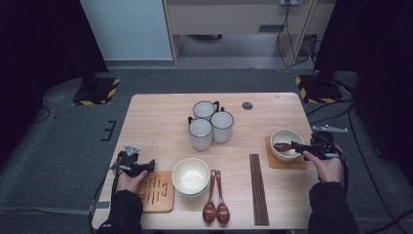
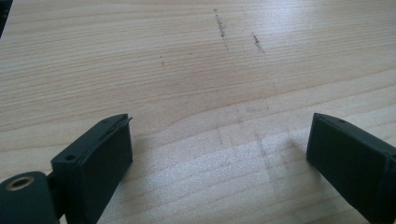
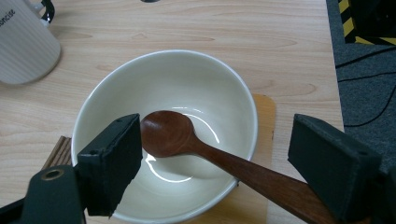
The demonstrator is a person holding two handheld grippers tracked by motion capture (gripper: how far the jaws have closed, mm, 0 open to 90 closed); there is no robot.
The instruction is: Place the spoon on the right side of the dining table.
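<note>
A white bowl (image 1: 287,135) (image 3: 187,79) stands on a wooden coaster (image 1: 288,163) (image 3: 264,112) at the table's right side. A brown wooden spoon (image 1: 282,146) (image 3: 168,133) lies in it, head in the bowl's bottom and handle slanting out over the rim. My right gripper (image 1: 297,146) (image 3: 219,140) hovers at the bowl's near right rim; the jaws stand wide apart, with the spoon between them and neither pad pressing on it. My left gripper (image 1: 148,165) (image 2: 219,140) is open over bare tabletop at the left, nothing between its jaws.
Three white mugs (image 1: 210,124) cluster at the table's middle back; one mug (image 3: 23,42) shows left of the bowl. Stacked bowls (image 1: 191,176), two wooden spoons (image 1: 216,200) and dark chopsticks (image 1: 258,187) lie along the front. A second coaster (image 1: 158,192) sits front left.
</note>
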